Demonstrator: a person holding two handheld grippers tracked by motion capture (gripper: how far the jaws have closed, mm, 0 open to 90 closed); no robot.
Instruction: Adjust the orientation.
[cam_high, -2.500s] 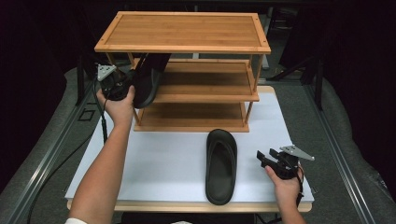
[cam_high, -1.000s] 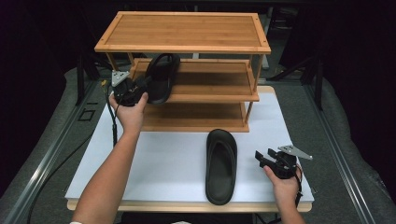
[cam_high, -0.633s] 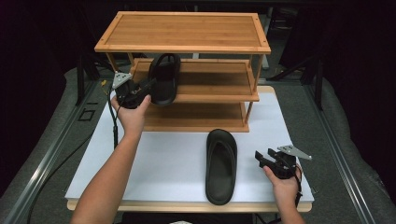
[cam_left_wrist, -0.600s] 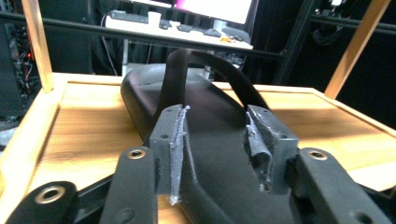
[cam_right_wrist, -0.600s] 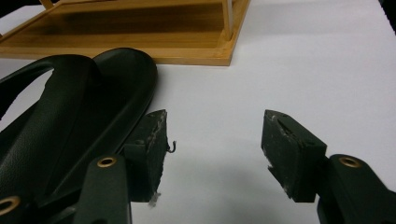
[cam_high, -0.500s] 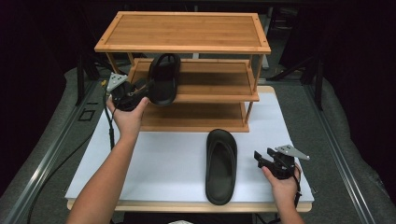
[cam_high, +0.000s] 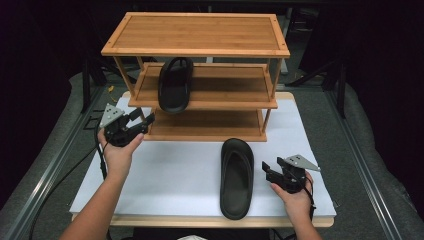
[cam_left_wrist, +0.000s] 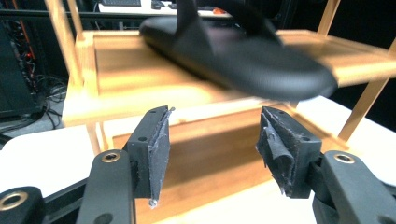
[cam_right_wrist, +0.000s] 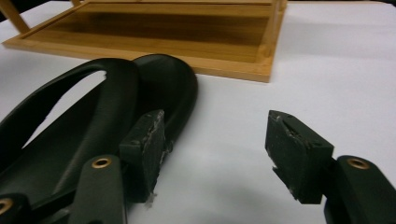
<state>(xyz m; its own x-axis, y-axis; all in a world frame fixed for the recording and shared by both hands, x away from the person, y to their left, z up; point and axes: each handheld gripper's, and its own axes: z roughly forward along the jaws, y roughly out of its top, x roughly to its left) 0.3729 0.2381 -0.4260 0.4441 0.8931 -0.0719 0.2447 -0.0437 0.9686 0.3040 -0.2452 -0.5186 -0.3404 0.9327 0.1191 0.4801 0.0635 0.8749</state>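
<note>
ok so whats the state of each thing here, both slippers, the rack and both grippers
slipper on the rack: lying flat on the middle shelf, let go, front end over the shelf edge
slipper on the table: lying flat on the white table, not held
rack: upright, top and bottom shelves bare
left gripper: jaws have just been opening, nothing between them
right gripper: open, beside the slipper on the table, nothing between its jaws

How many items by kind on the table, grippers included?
Black slippers: 2, one on the rack's middle shelf, one on the white tabletop
Wooden shoe rack: 1
Grippers: 2, left gripper and right gripper, both open with nothing between the jaws
Total: 5
</note>
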